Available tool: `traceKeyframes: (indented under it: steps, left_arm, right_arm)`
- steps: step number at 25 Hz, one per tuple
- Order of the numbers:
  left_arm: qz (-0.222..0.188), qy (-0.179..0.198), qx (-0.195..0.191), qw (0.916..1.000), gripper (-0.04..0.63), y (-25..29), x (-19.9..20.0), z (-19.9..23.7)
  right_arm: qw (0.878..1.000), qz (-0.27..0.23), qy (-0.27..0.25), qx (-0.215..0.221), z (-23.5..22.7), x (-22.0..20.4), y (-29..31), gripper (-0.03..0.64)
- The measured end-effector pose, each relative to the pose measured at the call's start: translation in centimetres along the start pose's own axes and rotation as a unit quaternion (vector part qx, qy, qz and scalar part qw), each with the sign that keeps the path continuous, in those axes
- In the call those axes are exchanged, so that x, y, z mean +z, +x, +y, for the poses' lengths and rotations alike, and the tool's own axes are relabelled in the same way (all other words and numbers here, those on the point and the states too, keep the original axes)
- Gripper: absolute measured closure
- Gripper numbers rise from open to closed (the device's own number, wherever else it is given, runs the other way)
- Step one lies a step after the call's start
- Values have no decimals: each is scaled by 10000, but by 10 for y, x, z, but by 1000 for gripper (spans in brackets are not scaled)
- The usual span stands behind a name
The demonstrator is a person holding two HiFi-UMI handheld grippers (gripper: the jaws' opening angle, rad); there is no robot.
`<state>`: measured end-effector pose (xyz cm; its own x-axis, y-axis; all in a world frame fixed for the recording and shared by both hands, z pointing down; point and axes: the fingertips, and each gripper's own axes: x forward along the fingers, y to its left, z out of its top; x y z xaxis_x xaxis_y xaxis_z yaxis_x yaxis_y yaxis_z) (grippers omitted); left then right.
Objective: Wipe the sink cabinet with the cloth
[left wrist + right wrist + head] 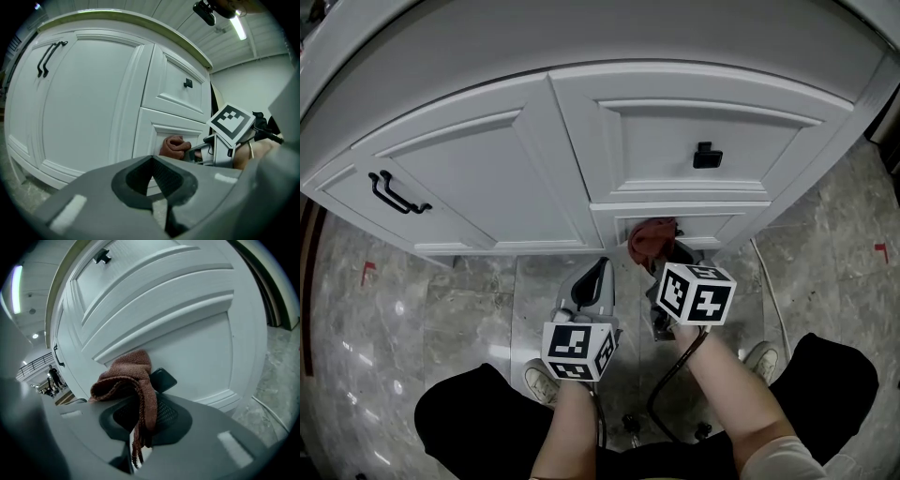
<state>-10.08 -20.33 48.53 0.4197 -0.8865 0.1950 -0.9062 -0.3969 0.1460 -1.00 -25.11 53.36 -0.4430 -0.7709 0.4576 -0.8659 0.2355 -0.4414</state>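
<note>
One cloth, two claws, one white sink cabinet (487,178).
The right claw (149,397) was clenched on the rust-brown cloth (126,376) at the lower drawer front. The left claw (152,161) was closed and empty, just beside it. One bar handle (397,194) and one knob (707,155) showed, above a grey marbled floor (394,309).

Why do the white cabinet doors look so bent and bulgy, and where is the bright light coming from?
Head view: wide lens bows the cabinet into an arc; small glints on the polished floor. Left gripper view: stronger fisheye, black corners, a glaring ceiling tube light. Right gripper view: same bulge and dark corners; the cloth is sharp, a lamp glows at the left edge.
</note>
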Motion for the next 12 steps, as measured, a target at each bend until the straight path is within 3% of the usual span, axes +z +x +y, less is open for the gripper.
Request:
traceKeyframes:
  steps: [12]
  left_arm:
    - [70, 73, -354, 9993, 595, 16, -6, -44]
  right_arm:
    - [9994, -322, 27, -88, -25, 15, -43, 538]
